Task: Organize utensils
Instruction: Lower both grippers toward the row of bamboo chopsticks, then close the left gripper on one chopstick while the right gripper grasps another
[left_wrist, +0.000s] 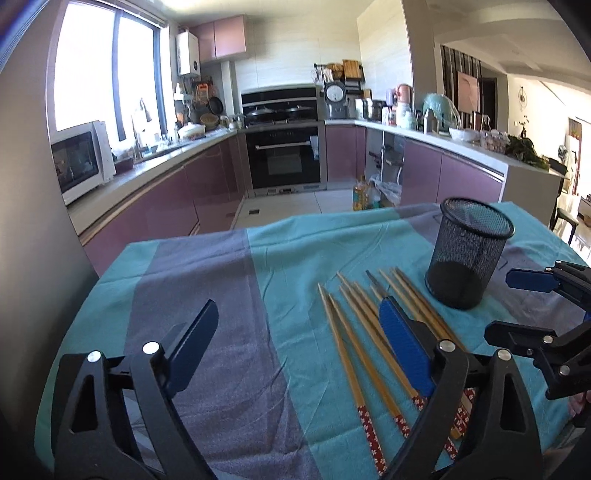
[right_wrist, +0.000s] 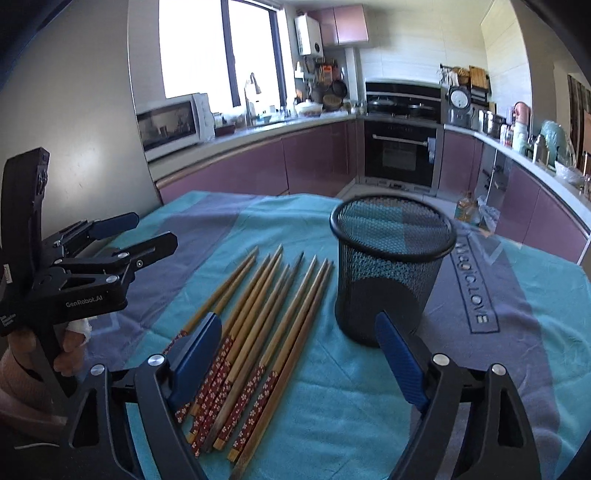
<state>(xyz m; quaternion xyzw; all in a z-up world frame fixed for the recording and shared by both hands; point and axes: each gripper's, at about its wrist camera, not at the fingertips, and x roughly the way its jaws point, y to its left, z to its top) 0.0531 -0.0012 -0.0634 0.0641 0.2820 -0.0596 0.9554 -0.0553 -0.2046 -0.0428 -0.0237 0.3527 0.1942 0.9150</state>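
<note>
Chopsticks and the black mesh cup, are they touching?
Apart. The right wrist view shows teal cloth between the chopsticks and the black mesh cup.

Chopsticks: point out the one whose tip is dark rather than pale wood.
It is the chopstick near the middle of the row, left of the mesh cup. Its tip is dark grey; the other tips are plain wood.

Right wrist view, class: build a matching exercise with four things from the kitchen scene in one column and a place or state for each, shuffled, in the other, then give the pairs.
1. chopsticks
2. mesh cup
3. microwave
4. oven

A. standing upright and empty on the cloth
B. on the counter beside the window
C. lying side by side, flat on the cloth
D. built into the purple cabinets

Pairs: 1-C, 2-A, 3-B, 4-D
</note>
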